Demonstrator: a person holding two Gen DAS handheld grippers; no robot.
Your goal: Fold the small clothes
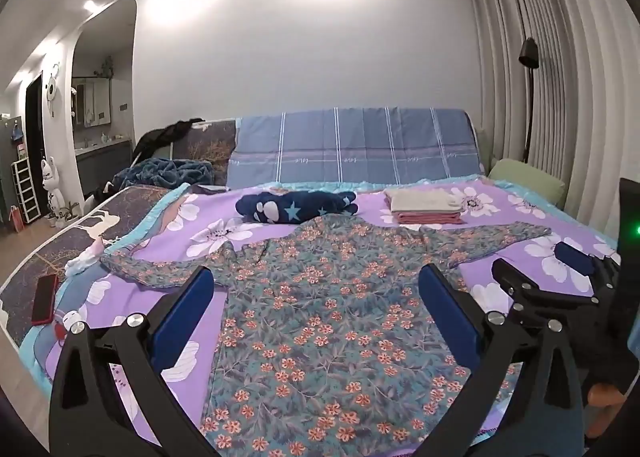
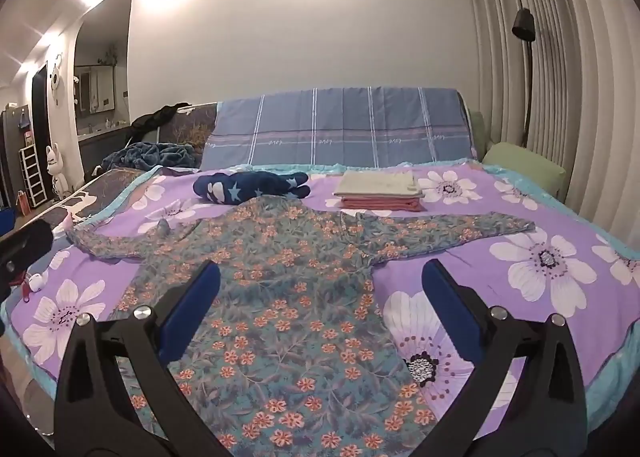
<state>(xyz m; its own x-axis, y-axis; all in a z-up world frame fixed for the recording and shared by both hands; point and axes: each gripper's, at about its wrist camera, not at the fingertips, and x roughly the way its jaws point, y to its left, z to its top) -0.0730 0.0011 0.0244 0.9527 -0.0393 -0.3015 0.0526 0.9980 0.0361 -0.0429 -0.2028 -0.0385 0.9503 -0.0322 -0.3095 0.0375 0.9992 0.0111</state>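
Floral-printed shirt [image 1: 320, 309] lies flat on the bed [image 2: 560, 297], sleeves stretched crosswise, under my left claw [image 1: 316, 297] and right claw [image 2: 320, 289], both spread wide, gripping nothing.

Ahead of our tongs we see the purple floral bedspread [image 2: 560, 297]. Beyond it a blue plaid cover [image 2: 344, 129] is draped upright against the white wall [image 1: 304, 65]. Far left of the tongs a red phone [image 1: 43, 299] lies on the dark deer-print mat [image 1: 60, 245]. Far right we see pleated curtains [image 2: 560, 77], a black floor lamp [image 1: 528, 53] and a green cushion [image 2: 524, 165].
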